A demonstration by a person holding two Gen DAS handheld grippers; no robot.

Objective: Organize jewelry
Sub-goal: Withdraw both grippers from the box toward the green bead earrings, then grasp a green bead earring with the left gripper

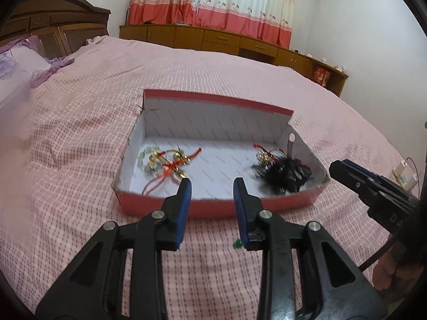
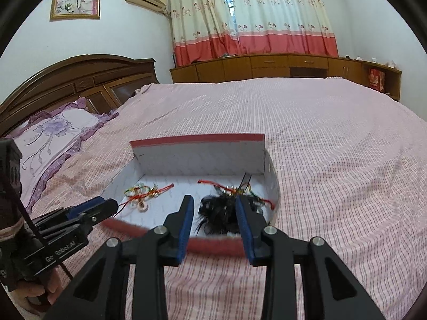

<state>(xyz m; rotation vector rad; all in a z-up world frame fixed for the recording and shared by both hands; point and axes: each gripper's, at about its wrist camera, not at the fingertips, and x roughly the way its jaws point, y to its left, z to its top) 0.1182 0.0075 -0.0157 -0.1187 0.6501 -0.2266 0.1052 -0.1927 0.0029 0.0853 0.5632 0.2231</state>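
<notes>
Hovering before the red box (image 1: pixel 186 208) of jewelry (image 1: pixel 165 164), both grippers' fingers (image 1: pixel 184 197) (image 2: pixel 186 213) wide apart, empty.

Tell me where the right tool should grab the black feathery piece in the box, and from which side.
Take the black feathery piece by its dense dark middle, coming down from above over the low near wall of the box. The right tool is open and already framing it; red cords tangle at its far edge.
</notes>
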